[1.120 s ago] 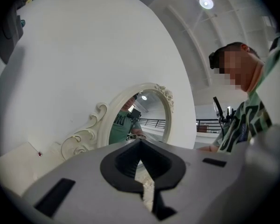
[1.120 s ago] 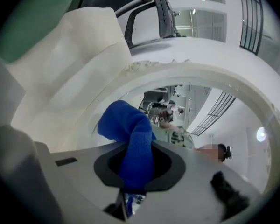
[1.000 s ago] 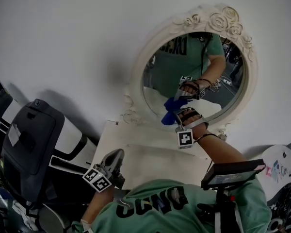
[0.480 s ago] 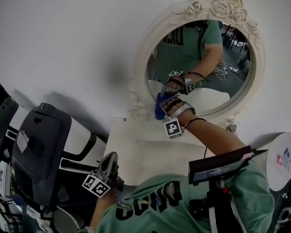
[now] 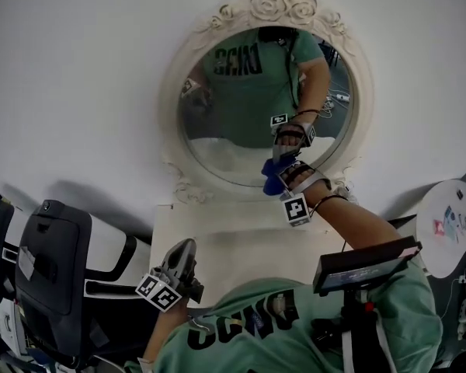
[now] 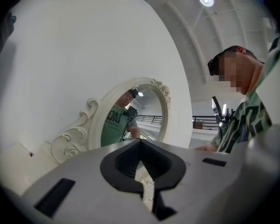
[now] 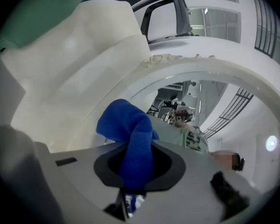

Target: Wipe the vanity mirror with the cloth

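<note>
White wall (image 5: 78, 76) fills the upper half of the head view. The oval vanity mirror (image 5: 233, 130) leans on it at upper centre, with an ornate white frame and rose carving on top. It stands at the back of a white worktop (image 5: 217, 239) in the lower centre. A black chair (image 5: 50, 263) is at lower left.

Right gripper (image 5: 283, 179) is up at the lower right of the glass. Its jaws are clamped on the blue cloth (image 7: 130, 139), and a wad of it bulges out past the tips. In the head view the cloth (image 5: 272, 176) meets its own reflection, so I read it as pressed on the glass just inside the frame's lower-right edge.

Left gripper (image 5: 179, 266) is parked low over the front of the worktop, well apart from the mirror. Its jaws are together with nothing between them. It's idle and has no part in the wipe.

Step in hand is the wipe itself, mid-stroke, at the lower-right of the glass.

Next move, my call:
- Sweep the wad left and up across the glass, since the centre and upper-left probably need covering.
- Hold the clamp and even pressure so the cloth leads, not the jaw tips.
- Stay off the carved frame at the end of each pass.
</note>
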Demonstrator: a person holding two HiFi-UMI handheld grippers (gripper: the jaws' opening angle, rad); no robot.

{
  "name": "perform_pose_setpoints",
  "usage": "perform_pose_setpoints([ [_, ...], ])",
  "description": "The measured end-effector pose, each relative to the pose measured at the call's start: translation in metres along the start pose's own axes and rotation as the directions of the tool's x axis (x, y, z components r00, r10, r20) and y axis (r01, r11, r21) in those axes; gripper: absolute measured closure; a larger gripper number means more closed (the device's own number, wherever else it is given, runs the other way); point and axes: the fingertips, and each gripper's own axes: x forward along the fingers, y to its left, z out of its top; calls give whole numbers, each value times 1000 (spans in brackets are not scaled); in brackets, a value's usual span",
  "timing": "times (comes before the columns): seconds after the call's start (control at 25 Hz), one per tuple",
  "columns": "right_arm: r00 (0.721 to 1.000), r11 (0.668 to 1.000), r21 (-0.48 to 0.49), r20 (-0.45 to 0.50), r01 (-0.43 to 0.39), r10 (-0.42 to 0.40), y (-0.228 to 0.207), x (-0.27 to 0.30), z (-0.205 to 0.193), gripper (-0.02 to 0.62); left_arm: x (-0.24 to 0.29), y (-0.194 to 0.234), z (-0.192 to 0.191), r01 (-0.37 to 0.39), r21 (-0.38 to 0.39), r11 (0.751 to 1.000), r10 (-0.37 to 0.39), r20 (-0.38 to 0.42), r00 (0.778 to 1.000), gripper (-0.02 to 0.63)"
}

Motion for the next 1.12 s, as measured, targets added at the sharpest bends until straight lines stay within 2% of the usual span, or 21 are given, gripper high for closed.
perform_pose_setpoints([
  [0.12, 995, 997, 39, -81, -59, 62, 35, -14, -53, 545, 28, -21, -14, 55, -5, 998, -55, -24, 998, 606],
  [0.2, 990, 994, 75, -110, -83, 91, 50, -17, -73, 545, 37, -26, -20, 78, -9, 997, -78, -37, 996, 606],
  [0.4, 984, 988, 107, -132, -109, 123, 50, -14, -75, 545, 44, -26, -25, 91, -17, 996, -91, -40, 995, 606],
  [0.6, 982, 987, 113, -135, -117, 132, 47, -20, -71, 545, 31, -25, -21, 66, -10, 998, -66, -17, 998, 606],
  [0.68, 990, 989, 114, -92, -93, 104, 32, -22, -55, 545, 22, -20, -19, 41, -9, 999, -41, -4, 999, 606],
  [0.8, 999, 994, 100, 7, -47, 47, 0, -17, -8, 545, 5, -9, -15, 0, -14, 1000, 1, 20, 1000, 606],
  [0.96, 994, 999, 44, 107, -22, 18, -34, 7, 68, 545, -24, 6, -4, -50, -14, 999, 50, 52, 997, 606],
  [1.12, 985, 1000, -15, 174, -12, 15, -51, 31, 133, 545, -65, 23, 10, -131, -9, 991, 131, 87, 988, 606],
])
